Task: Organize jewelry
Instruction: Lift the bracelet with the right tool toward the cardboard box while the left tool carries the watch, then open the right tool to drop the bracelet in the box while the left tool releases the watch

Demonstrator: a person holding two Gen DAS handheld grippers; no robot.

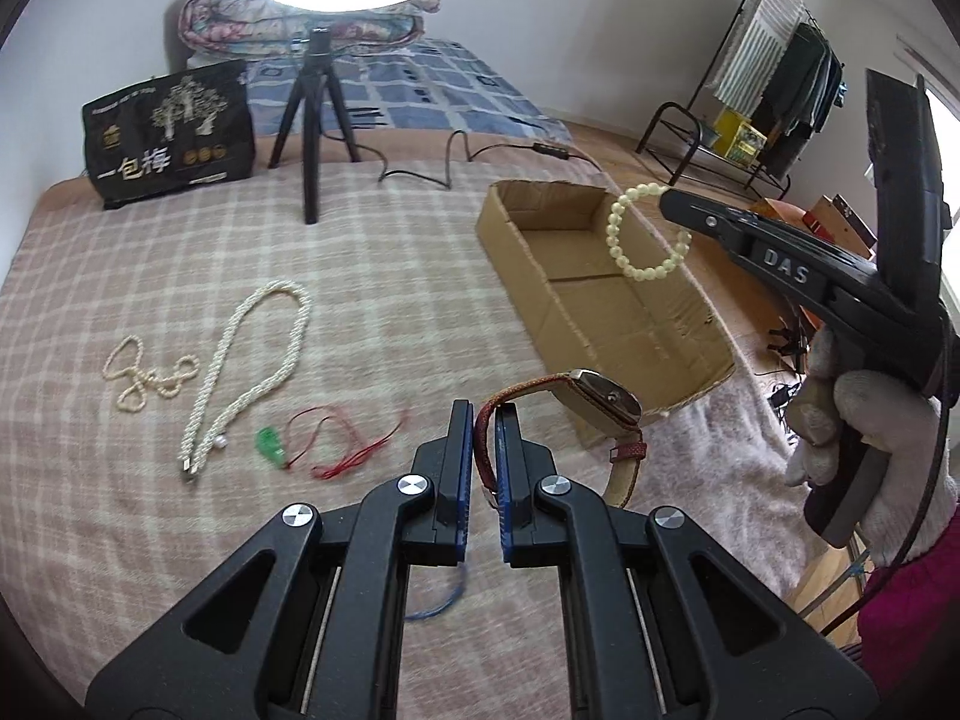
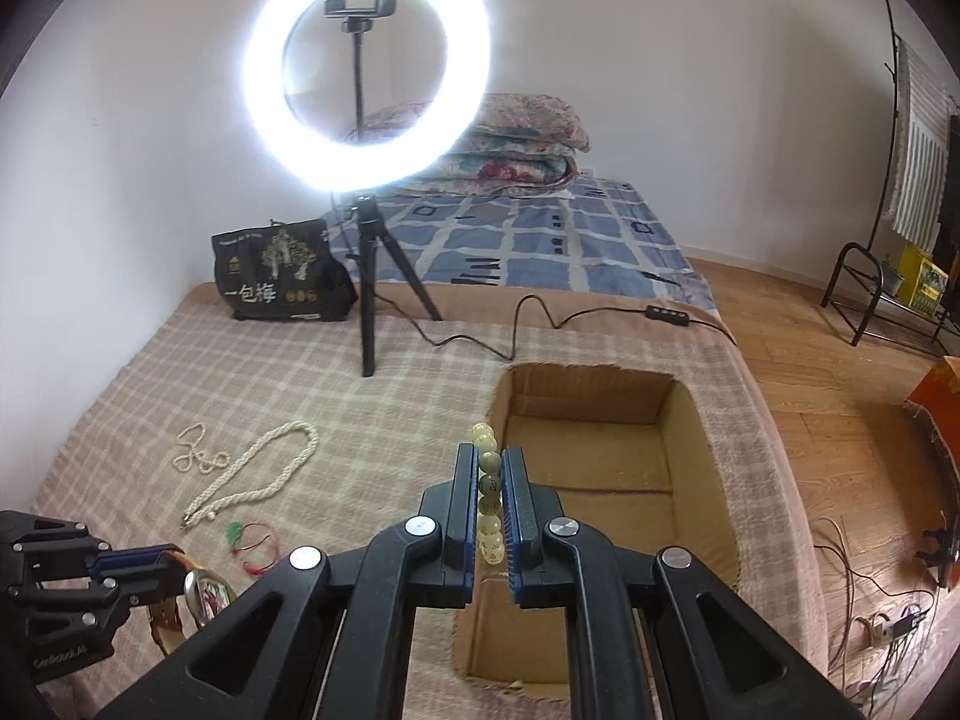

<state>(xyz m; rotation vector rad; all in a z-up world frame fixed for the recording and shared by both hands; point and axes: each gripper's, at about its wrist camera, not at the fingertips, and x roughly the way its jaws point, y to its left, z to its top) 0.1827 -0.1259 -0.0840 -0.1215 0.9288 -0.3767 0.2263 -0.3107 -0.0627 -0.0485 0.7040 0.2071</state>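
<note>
Left gripper (image 1: 485,420) is clamping the red woven strap of a square-faced wristwatch (image 1: 600,399), case jutting right, strap's long axis drooping downward. Right gripper (image 2: 491,468) is pinching a pale green beaded bracelet (image 1: 645,231), loop hanging above the open cardboard box (image 1: 606,288) on the plaid blanket (image 1: 372,276).

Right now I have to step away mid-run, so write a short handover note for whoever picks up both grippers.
Left gripper: shut on the strap of the watch, lifted off the blanket.
Right gripper: shut on the bead bracelet, held above the cardboard box.
Done: nothing visible in the box.
Left: drop both pieces in, then fetch the twisted pearl necklace, thin bead strand and green pendant on red cord, all on the plaid blanket.
</note>
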